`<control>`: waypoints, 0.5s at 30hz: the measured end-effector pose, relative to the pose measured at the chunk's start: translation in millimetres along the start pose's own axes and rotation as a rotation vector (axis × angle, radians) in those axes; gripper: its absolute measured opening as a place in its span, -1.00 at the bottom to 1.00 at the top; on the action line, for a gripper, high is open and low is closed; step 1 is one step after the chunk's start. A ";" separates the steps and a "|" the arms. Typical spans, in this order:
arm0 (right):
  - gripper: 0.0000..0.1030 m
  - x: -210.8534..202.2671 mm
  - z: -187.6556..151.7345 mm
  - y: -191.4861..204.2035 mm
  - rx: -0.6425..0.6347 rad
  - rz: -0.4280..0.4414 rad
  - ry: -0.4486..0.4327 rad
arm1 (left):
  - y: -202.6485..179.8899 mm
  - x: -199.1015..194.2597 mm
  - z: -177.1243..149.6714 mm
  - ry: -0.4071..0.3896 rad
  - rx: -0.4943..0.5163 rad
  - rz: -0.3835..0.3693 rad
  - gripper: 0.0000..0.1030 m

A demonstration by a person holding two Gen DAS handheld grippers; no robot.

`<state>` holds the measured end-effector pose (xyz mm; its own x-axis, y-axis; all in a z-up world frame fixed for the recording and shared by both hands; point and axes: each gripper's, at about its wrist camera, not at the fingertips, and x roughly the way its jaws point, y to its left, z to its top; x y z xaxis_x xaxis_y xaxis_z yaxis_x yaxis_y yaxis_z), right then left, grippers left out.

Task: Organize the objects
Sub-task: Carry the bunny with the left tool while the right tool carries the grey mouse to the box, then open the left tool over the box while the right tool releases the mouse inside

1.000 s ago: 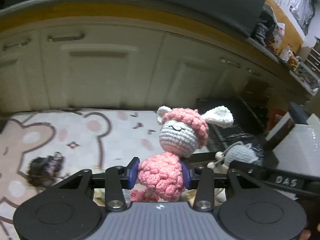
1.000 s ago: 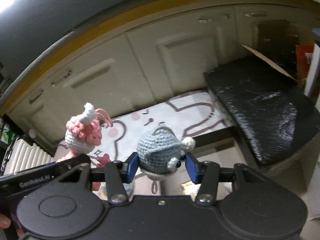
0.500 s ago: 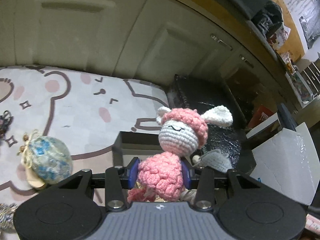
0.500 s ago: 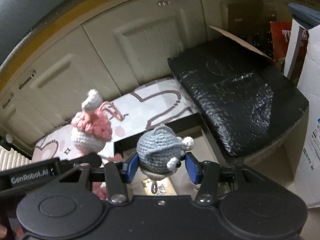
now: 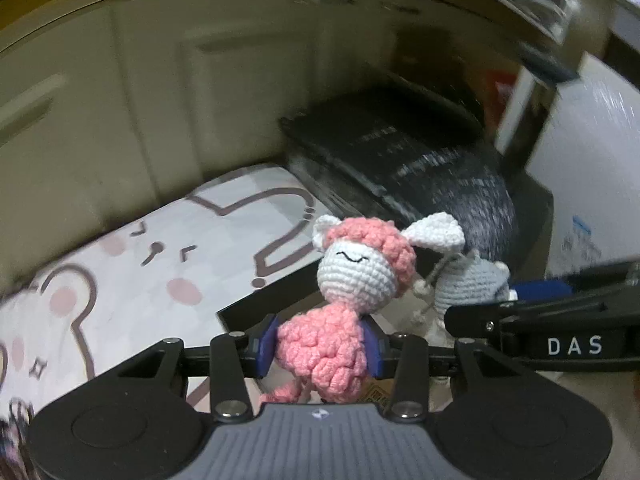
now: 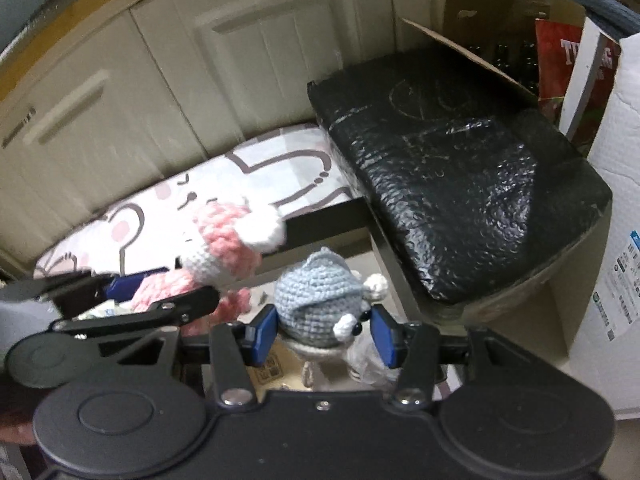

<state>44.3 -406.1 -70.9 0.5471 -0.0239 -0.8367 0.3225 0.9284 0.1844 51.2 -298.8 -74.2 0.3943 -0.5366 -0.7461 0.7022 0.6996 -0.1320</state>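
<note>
Both grippers have dropped toward the black box [image 6: 328,228], the left gripper [image 5: 320,346] squeezing the pink toy [image 5: 324,348], the right gripper [image 6: 326,332] squeezing the grey toy [image 6: 316,304].

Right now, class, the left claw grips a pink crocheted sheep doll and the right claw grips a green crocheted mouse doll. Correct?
Not quite. The right claw grips a grey crocheted mouse doll, not green, as the right wrist view shows. The left claw does grip the pink crocheted sheep doll.

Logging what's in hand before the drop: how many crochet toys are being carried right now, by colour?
Pink: 1, the pink sheep toy, clamped in the left gripper
Grey: 1, the grey mouse toy, between the right gripper fingers
Total: 2
</note>
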 end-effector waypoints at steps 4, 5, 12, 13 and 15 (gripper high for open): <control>0.00 6.4 -3.4 1.0 -0.048 0.001 0.028 | -5.8 14.1 -0.3 0.016 0.073 0.027 -0.08; 0.00 7.7 -4.3 1.7 -0.060 0.000 0.033 | -4.2 16.6 -0.8 0.017 0.058 0.028 0.02; 0.00 16.6 -4.8 0.2 -0.068 -0.023 0.039 | 11.1 22.1 -1.8 0.025 -0.024 0.068 0.41; 0.00 17.6 -3.6 -0.7 -0.063 -0.029 0.031 | 12.5 21.7 -2.0 0.027 -0.026 0.074 0.41; 0.00 19.9 0.6 -1.8 -0.054 -0.043 0.015 | 16.0 21.0 -3.2 0.037 -0.030 0.081 0.41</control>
<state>55.0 -408.5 -87.7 0.5220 -0.0595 -0.8509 0.3036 0.9452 0.1202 68.8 -297.3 -94.1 0.4270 -0.4600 -0.7785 0.6506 0.7542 -0.0888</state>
